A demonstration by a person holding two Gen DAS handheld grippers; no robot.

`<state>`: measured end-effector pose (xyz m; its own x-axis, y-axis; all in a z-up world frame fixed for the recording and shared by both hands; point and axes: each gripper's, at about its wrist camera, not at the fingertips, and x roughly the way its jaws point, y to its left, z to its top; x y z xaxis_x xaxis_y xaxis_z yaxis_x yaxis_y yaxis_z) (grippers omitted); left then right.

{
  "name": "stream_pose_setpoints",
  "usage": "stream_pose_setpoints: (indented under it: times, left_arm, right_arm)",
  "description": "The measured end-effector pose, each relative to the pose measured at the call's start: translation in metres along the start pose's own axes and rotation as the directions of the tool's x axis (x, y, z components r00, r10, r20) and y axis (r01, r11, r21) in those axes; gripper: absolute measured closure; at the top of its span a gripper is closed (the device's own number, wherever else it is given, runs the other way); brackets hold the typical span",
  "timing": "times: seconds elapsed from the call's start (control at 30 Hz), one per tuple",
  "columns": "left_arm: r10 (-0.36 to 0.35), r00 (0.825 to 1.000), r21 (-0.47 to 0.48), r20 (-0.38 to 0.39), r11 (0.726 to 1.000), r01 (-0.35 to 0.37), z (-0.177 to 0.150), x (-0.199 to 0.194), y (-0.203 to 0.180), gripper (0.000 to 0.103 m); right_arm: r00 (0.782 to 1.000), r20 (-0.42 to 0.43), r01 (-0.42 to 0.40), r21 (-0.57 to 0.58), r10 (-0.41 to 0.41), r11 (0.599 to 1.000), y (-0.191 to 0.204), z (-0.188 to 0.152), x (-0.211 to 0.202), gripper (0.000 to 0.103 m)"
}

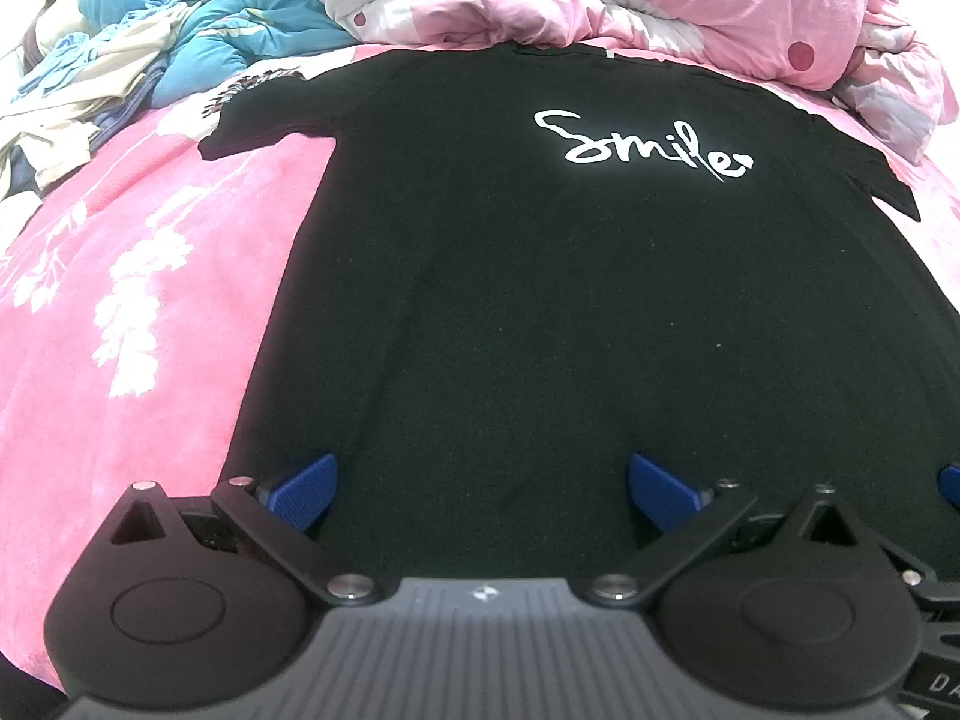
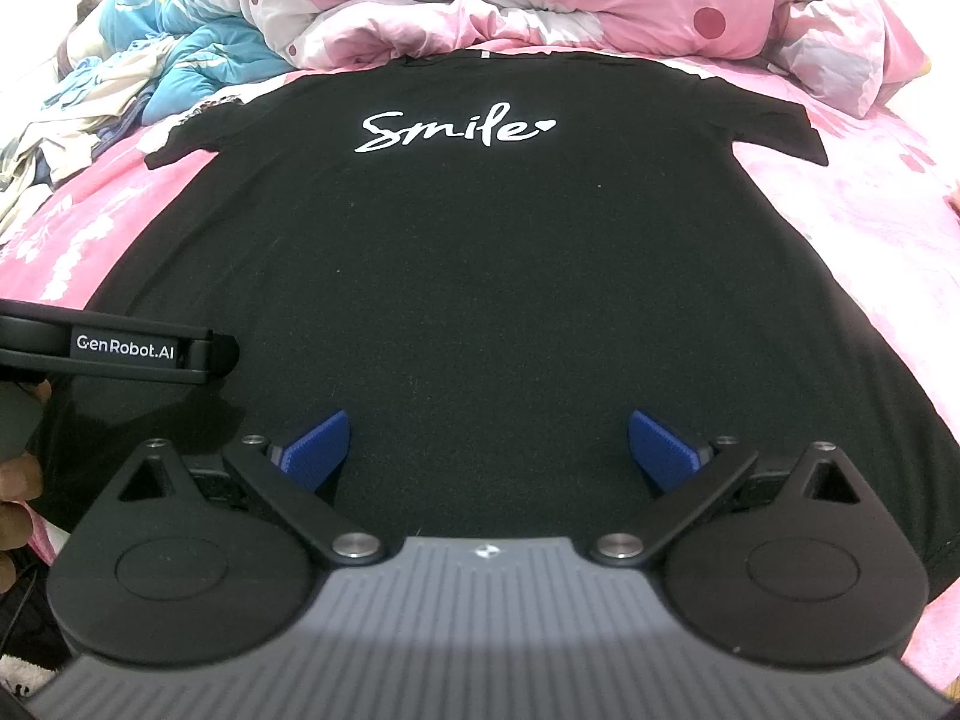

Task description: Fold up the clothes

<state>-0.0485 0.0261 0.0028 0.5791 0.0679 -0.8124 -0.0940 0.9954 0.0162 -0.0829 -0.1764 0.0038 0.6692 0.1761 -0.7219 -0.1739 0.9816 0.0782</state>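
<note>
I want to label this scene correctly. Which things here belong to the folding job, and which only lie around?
For the job:
black T-shirt, spread flat on the pink blanket
left claw, open
right claw, open

Lying about:
pink duvet
blue duvet
pile of clothes

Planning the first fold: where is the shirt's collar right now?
In both wrist views the collar lies at the far edge of the black shirt, against the pink quilt, beyond the white lettering.
</note>
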Motion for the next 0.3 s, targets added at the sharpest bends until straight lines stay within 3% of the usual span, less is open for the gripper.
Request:
stream_pose_setpoints:
  times: [0.3]
  left_arm:
    - [-0.003, 1.0, 0.004, -0.002, 1.0, 0.003, 0.0011, 0.0005, 0.0024, 0.0]
  right_arm:
    - [1.0, 0.0, -0.001, 0.002, 0.001, 1.0, 0.0002, -0.0001, 0.0002, 0.002]
